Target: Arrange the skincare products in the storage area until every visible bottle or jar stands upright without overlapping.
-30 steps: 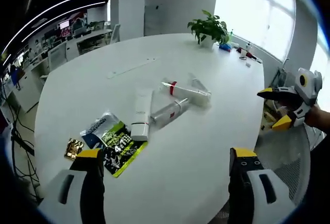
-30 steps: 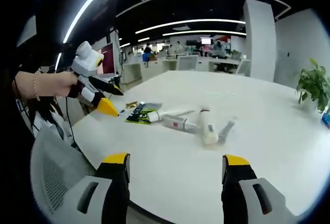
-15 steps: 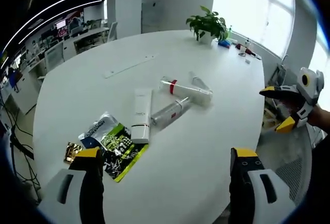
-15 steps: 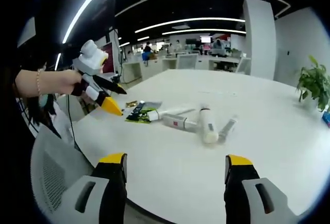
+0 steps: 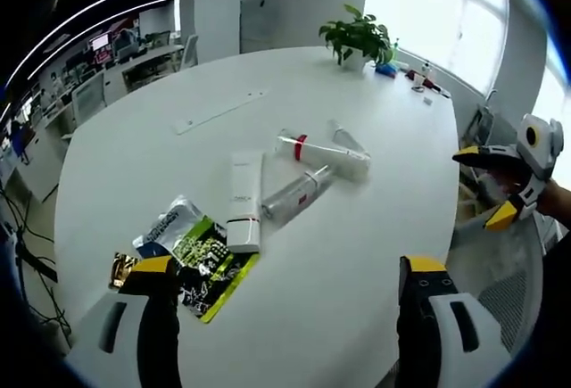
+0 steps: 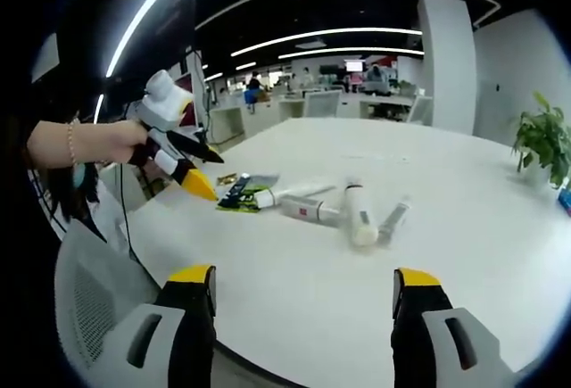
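Note:
Several white skincare tubes lie flat in a loose cluster on the round white table (image 5: 178, 76): one tube (image 5: 243, 201) with its cap toward me, a red-labelled tube (image 5: 294, 194) partly under a red-banded tube (image 5: 323, 156), and a slim tube (image 5: 346, 141) behind. In the right gripper view the same tubes (image 6: 357, 214) lie mid-table. My left gripper (image 5: 285, 276) is open, above the near table edge, nothing between its jaws. My right gripper (image 6: 299, 283) is open too, also empty. Each gripper shows in the other's view: right gripper (image 5: 500, 187), left gripper (image 6: 192, 169).
Green, blue and gold sachets (image 5: 192, 250) lie beside the tubes. A potted plant (image 5: 359, 42) and small items stand at the table's far edge. A mesh chair (image 6: 89, 308) stands by the table. Desks and monitors fill the office behind.
Both views have drifted slightly with the hands. The tubes and sachets have not moved on the table. Both grippers stay open.

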`<state>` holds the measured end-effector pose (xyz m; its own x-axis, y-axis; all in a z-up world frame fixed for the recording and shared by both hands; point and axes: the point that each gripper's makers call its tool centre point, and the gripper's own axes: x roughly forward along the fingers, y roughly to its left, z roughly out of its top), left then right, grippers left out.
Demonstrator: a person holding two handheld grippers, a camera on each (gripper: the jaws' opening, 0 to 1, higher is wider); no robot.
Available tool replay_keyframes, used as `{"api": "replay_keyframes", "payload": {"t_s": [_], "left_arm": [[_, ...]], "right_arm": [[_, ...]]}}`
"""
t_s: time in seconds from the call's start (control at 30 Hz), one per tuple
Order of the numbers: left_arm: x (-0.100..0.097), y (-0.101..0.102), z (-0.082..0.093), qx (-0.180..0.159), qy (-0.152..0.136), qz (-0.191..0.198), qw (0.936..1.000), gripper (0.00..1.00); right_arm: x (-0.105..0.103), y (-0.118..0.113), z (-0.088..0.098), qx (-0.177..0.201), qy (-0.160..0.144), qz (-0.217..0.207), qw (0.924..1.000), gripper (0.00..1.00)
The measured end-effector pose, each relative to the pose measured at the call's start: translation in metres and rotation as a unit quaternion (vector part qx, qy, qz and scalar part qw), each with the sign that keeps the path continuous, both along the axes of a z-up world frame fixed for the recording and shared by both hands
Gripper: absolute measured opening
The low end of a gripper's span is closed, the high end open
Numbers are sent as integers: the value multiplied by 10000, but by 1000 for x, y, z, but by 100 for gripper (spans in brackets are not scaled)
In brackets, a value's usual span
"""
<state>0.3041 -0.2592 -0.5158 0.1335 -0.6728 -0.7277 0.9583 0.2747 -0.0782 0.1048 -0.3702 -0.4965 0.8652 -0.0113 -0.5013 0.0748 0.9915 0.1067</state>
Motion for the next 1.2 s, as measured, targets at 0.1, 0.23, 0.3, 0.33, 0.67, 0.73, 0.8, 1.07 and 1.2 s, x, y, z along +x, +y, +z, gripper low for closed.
{"api": "replay_keyframes", "payload": {"t_s": [0.1, 0.23, 0.3, 0.33, 0.67, 0.73, 0.8, 1.07, 1.2], "left_arm": [[3, -2, -2, 18, 16, -19, 10000, 96], [3, -3, -5, 50, 35, -48, 10000, 96], [4, -3, -7, 77, 40, -65, 9999, 96], [4, -3, -7, 83, 42, -76, 9999, 96], [7, -7, -11, 153, 30, -185, 9997, 96], [8, -8, -13, 176, 18, -212, 9996, 96], [11, -10, -16, 200, 28, -226, 9995, 96], [12, -11, -19, 230, 41, -282, 9993, 96], [10, -14, -20, 225, 52, -324, 9992, 96]], "right_arm": [[0, 0, -1, 7, 11, 9, 10000, 86], [0, 0, -2, 11, 32, -4, 10000, 87], [0, 0, -2, 15, 34, -12, 10000, 87], [0, 0, -2, 15, 45, -21, 10000, 87], [-1, 0, -3, -14, 95, -28, 10000, 87], [0, 0, -2, 23, 61, -30, 10000, 88], [1, 0, -2, 47, 55, -24, 10000, 89], [1, -1, -5, 102, 99, -57, 9999, 88], [1, -1, -7, 54, 162, -55, 9998, 88]]}}
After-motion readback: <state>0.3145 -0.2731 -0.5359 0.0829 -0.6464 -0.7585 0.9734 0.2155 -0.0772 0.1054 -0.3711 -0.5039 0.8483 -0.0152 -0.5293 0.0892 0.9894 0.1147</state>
